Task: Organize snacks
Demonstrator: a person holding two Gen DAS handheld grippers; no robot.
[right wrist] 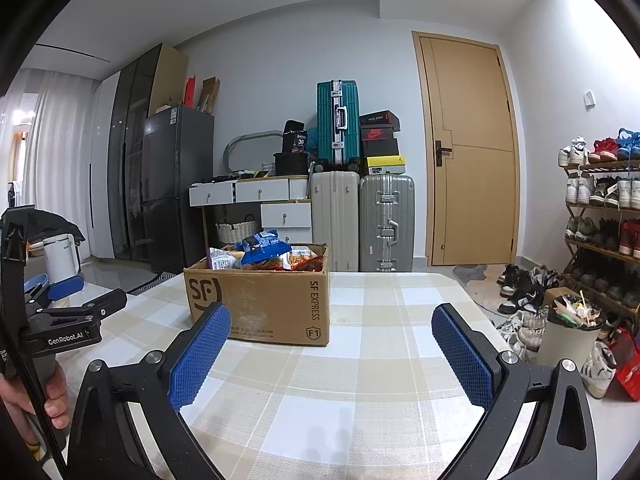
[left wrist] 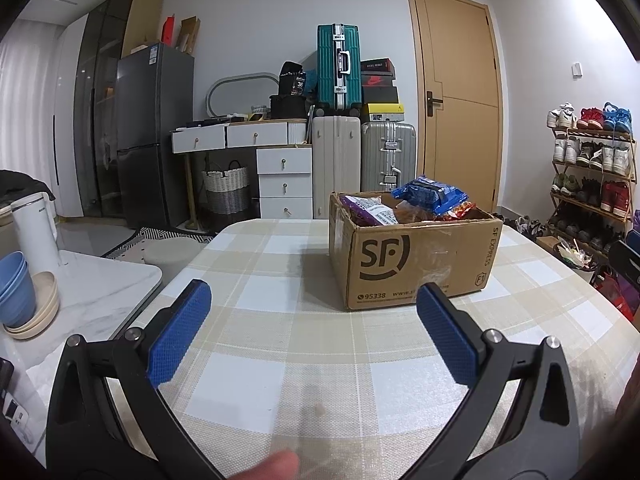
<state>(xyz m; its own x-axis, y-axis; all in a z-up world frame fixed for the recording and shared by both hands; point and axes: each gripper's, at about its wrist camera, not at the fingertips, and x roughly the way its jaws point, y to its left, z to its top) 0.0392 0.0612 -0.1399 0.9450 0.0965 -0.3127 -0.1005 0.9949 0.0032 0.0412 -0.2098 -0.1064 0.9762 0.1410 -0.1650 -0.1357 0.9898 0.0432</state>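
On the checked surface (left wrist: 280, 340) in the left wrist view, a cardboard box (left wrist: 416, 256) is sitting ahead, snack bags (left wrist: 428, 196) heaping above its rim. The left tongs (left wrist: 314, 300) are gaping wide, gripping nothing.

In the right wrist view, the right tongs (right wrist: 331, 322) are likewise spreading wide and empty, facing the box (right wrist: 260, 300). The bags (right wrist: 262, 248) are probably light, crinkly and crushable; pinching a sealed edge looks safest.

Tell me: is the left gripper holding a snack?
No, the left gripper is open and empty above the table; the snacks sit in the box.
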